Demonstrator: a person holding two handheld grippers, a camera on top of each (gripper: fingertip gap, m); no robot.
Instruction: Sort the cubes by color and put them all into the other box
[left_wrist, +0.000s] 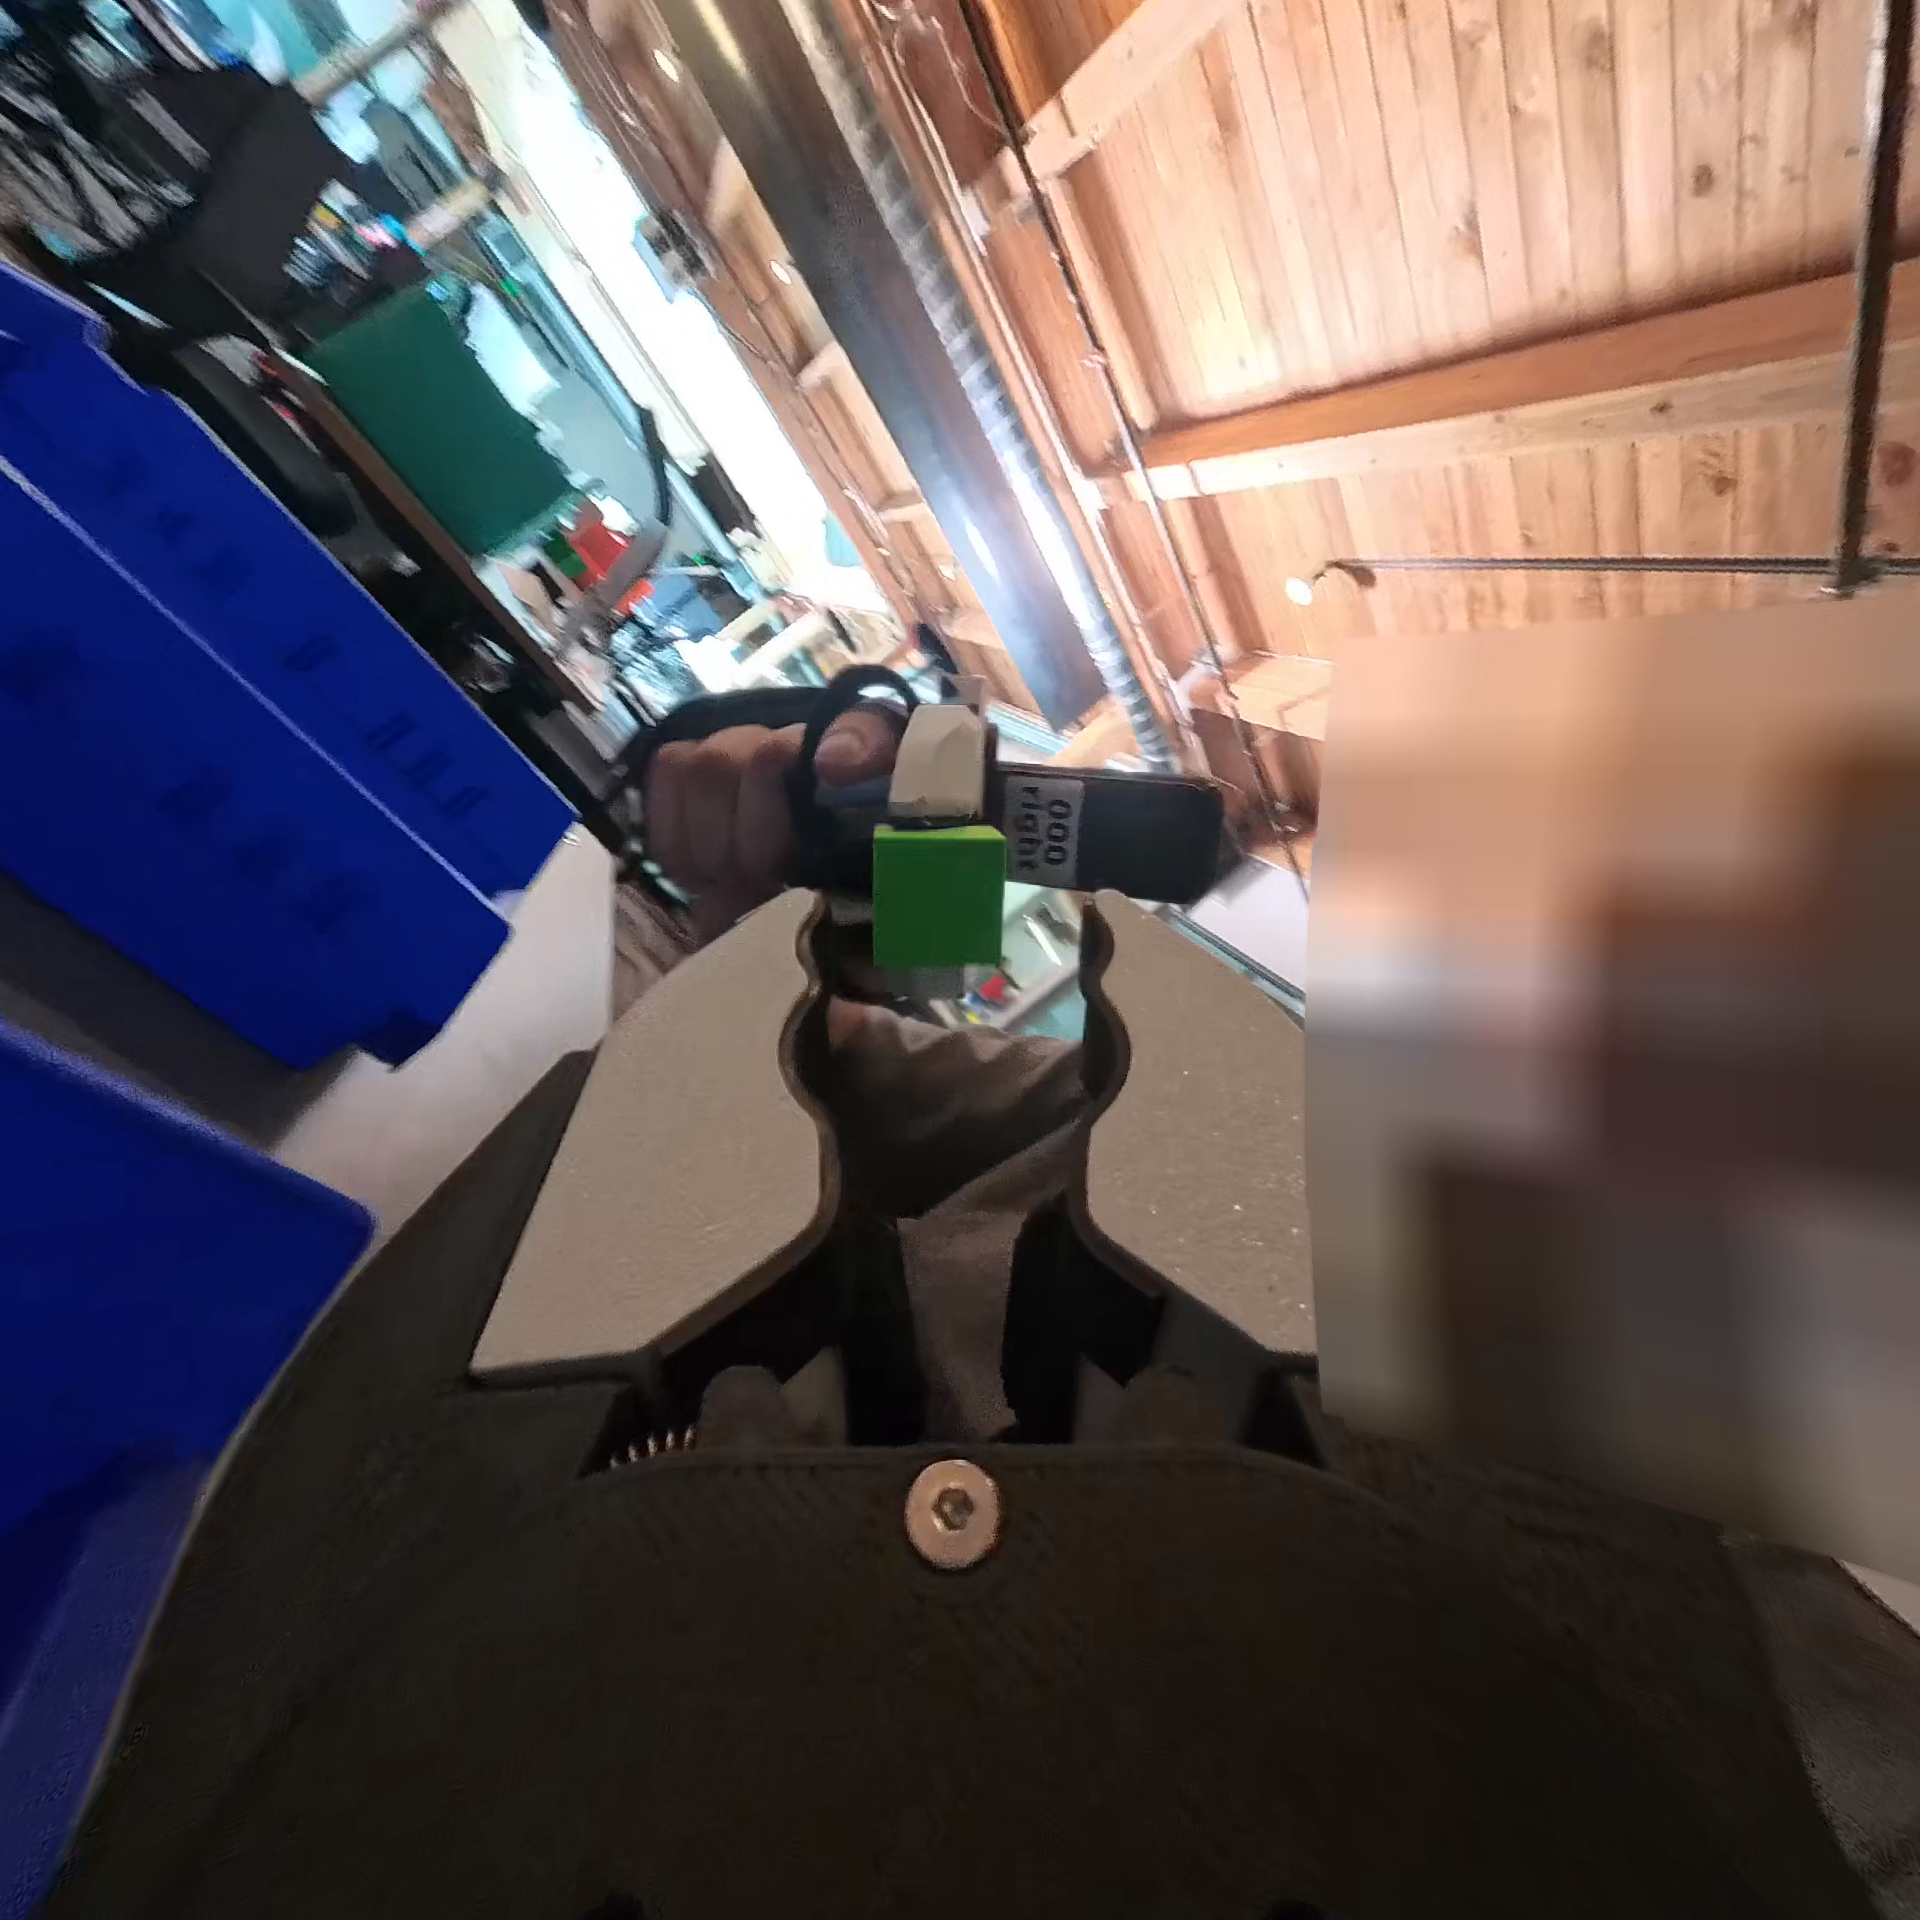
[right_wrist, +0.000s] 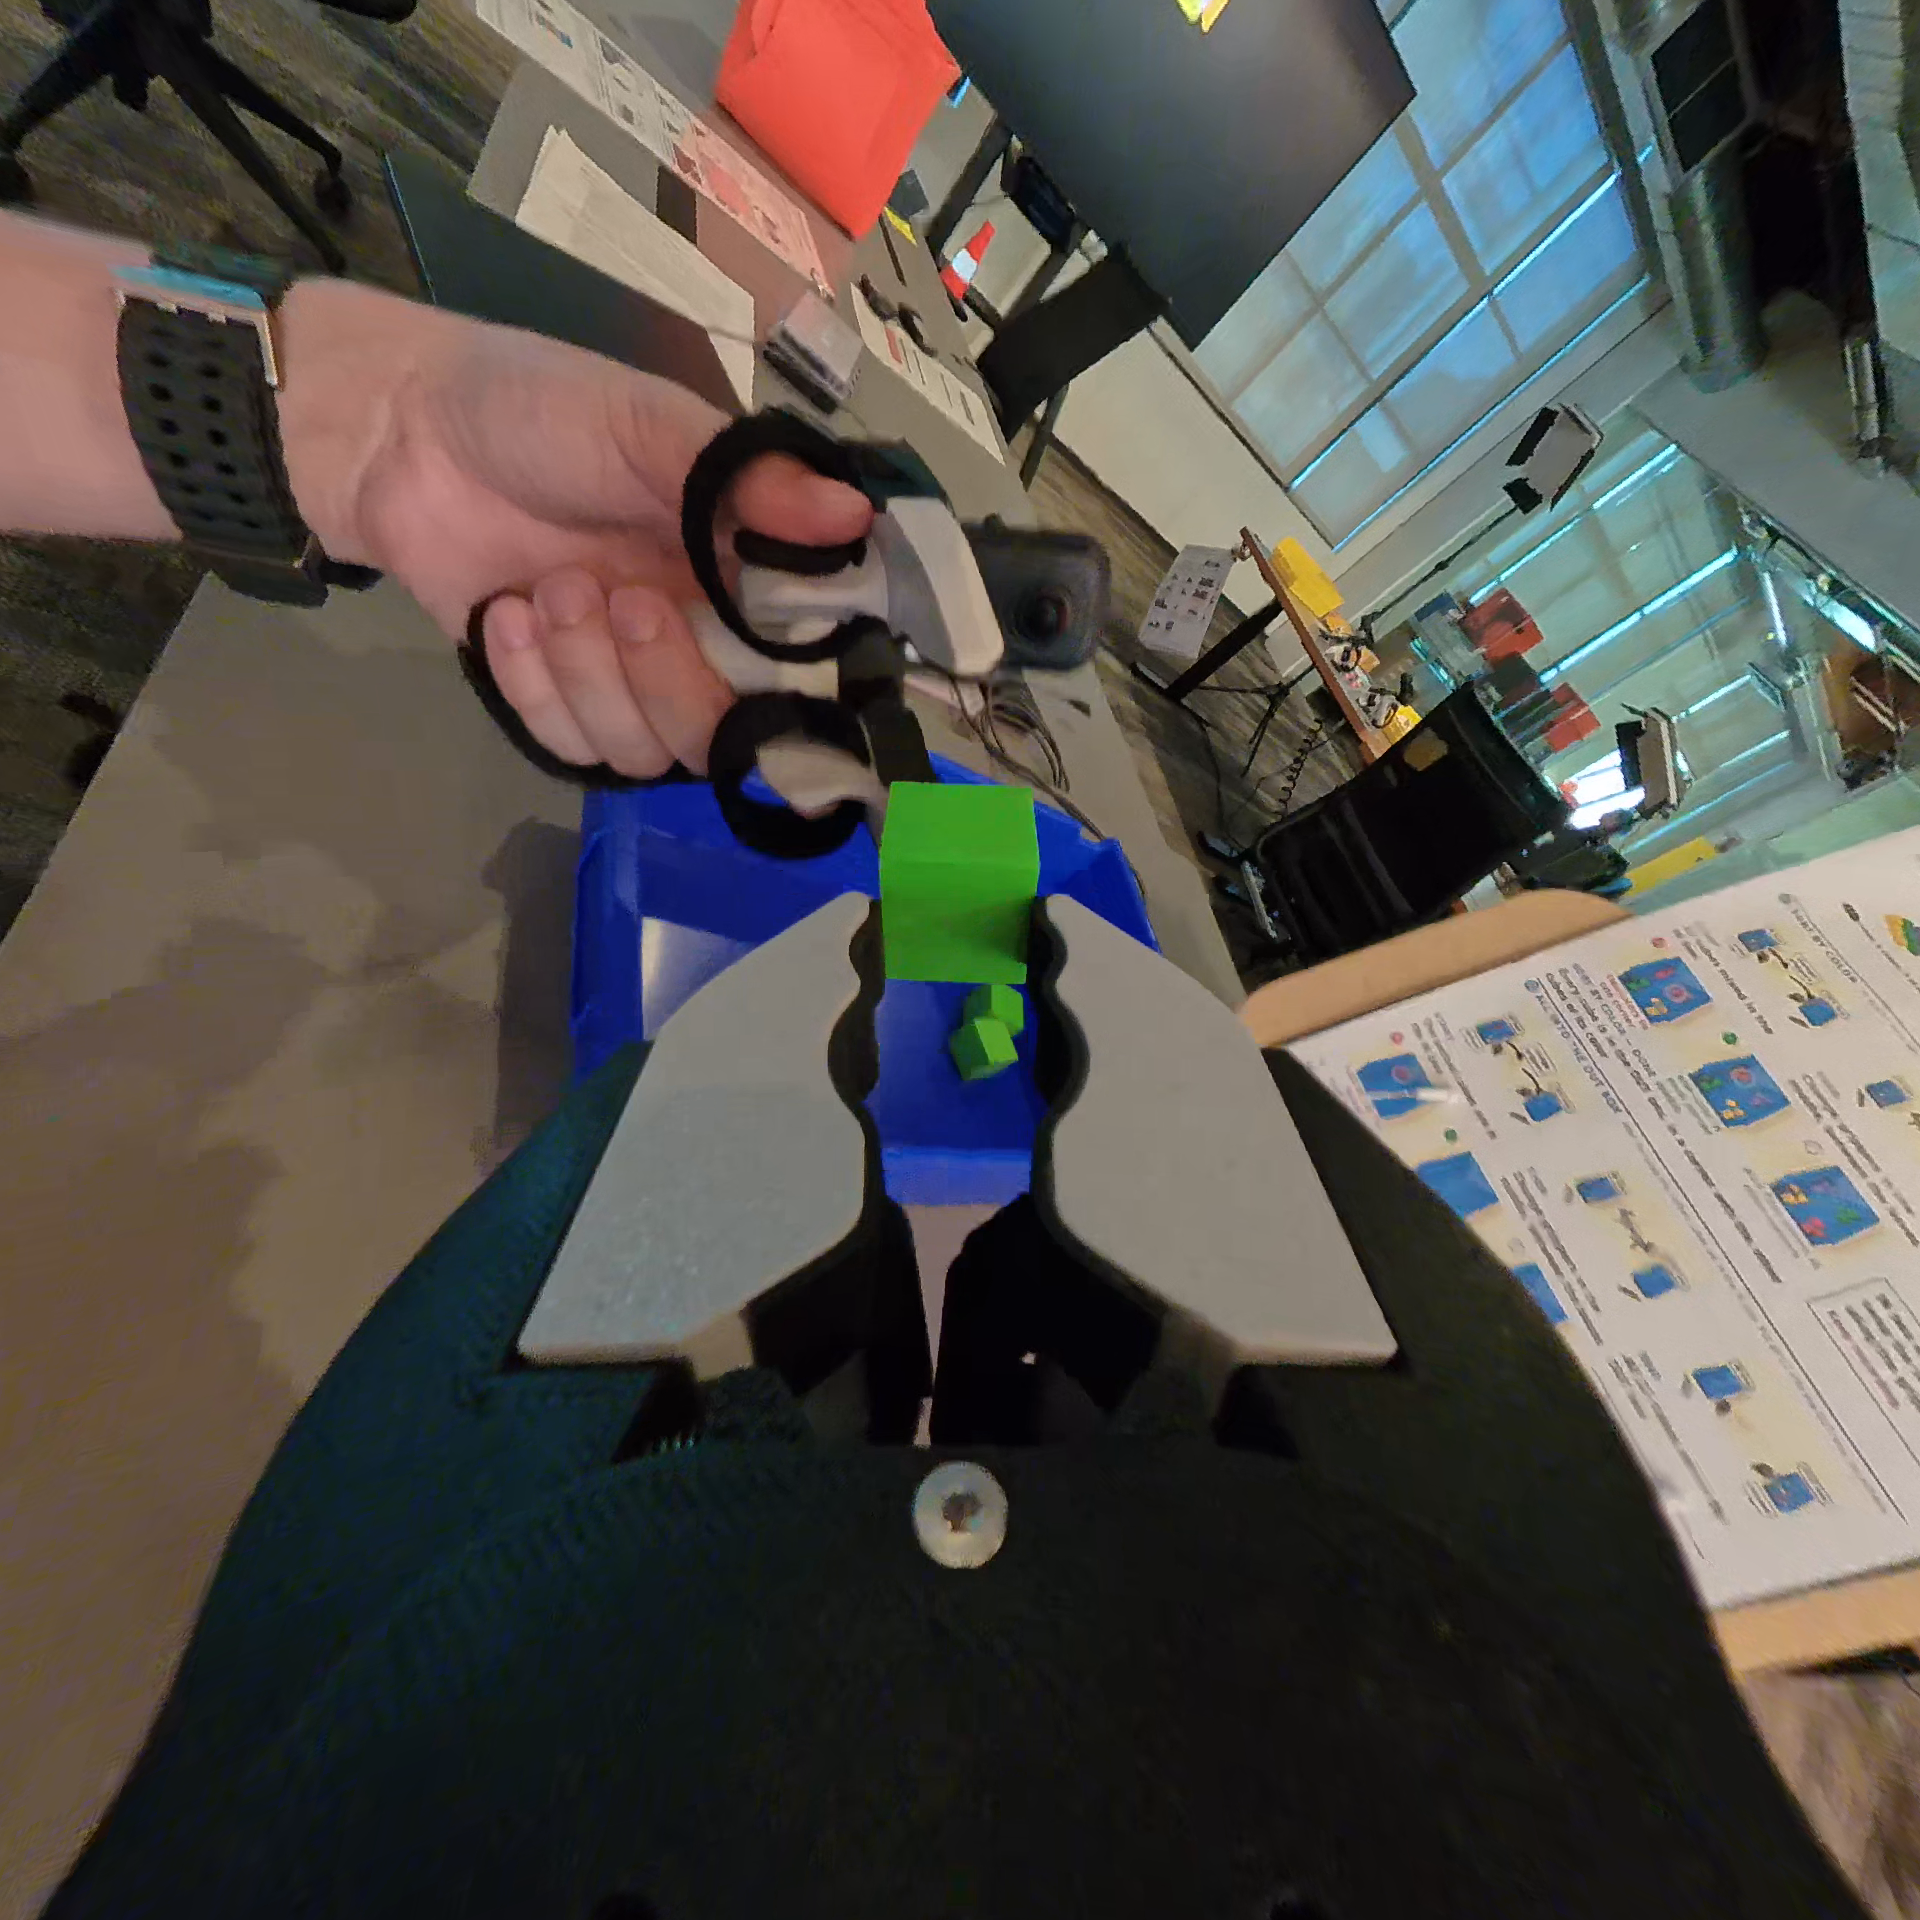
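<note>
The right tongs (right_wrist: 956, 925) pinch a green cube (right_wrist: 956, 883) at their tips, poised directly above the blue bin (right_wrist: 727, 894) on the bench (right_wrist: 260, 935), where small green cubes (right_wrist: 985, 1034) already lie. The left tongs (left_wrist: 951, 925) hang spread, facing the cube, gripping nothing.

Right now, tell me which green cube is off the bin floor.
The big green cube, pinched in the right tongs; two small cubes lie in the blue bin.
</note>
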